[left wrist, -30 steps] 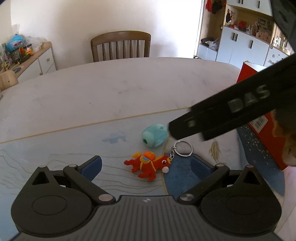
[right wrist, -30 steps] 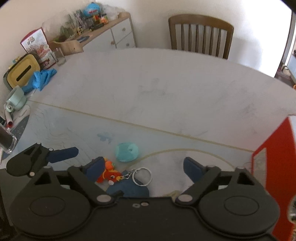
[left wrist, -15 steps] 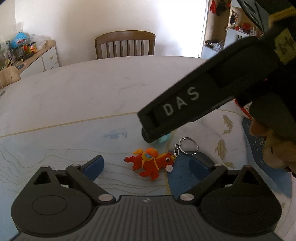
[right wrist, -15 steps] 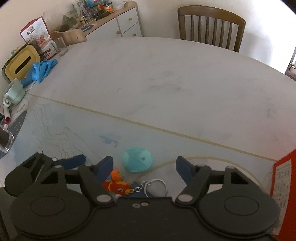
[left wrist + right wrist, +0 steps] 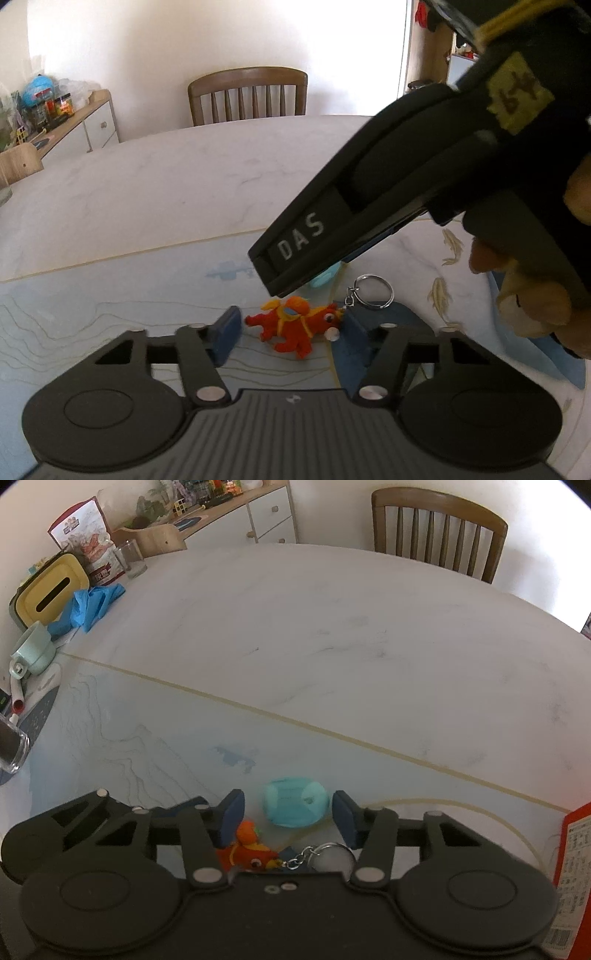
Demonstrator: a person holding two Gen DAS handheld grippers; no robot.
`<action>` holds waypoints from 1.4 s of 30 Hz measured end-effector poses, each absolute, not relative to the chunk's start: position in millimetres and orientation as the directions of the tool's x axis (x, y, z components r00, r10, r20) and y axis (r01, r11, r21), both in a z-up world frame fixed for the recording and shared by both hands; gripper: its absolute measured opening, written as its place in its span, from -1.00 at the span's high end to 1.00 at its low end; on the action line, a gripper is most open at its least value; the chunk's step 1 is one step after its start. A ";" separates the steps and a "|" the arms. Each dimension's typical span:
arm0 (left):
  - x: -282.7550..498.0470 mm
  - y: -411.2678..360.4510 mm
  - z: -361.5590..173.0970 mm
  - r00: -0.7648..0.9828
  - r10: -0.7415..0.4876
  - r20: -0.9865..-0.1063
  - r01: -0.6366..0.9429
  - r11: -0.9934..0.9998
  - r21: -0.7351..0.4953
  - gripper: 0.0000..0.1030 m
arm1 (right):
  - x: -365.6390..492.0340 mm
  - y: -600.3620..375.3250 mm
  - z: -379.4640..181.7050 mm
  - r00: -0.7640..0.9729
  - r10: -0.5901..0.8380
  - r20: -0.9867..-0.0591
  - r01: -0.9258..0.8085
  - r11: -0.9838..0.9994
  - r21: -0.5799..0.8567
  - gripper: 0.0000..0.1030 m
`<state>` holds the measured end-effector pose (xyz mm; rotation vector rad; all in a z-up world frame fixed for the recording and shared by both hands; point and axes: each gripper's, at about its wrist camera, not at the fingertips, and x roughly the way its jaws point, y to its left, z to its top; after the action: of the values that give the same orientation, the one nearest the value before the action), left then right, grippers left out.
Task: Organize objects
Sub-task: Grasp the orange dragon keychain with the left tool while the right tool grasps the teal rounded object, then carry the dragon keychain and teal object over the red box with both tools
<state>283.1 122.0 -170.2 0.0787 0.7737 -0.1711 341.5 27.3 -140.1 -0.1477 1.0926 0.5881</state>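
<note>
1. Left gripper (image 5: pixel 290 328): jaws closing around the orange horse keychain (image 5: pixel 295 326), which lies on the mat (image 5: pixel 110 295) between the blue pads; the pads stand just beside it, not yet pressing.
2. Right gripper (image 5: pixel 288 810): jaws closing on either side of the teal toy (image 5: pixel 295 806), small gaps remaining; in the left wrist view its black body crosses above the keychain.
3. Key ring (image 5: pixel 373 291): flat on the mat, just beyond the horse's head.
4. Progress (judged): both objects remain on the table (image 5: pixel 332 627); neither is lifted, so sorting is at the grasping step. A red box (image 5: pixel 576 849) stands at the right edge.
5. Pose: both grippers pitch downward, side by side, the right one steeper.
</note>
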 end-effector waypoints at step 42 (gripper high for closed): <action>245.5 104.9 -96.3 0.657 -0.155 -0.738 0.169 0.984 -0.056 -0.10 | 246.4 -90.7 -53.3 0.447 0.408 -0.796 -0.371 0.894 0.250 0.28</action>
<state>245.5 104.9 -96.3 0.0181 0.8347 -0.1836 246.4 -90.6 -53.3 0.0405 0.9968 0.4823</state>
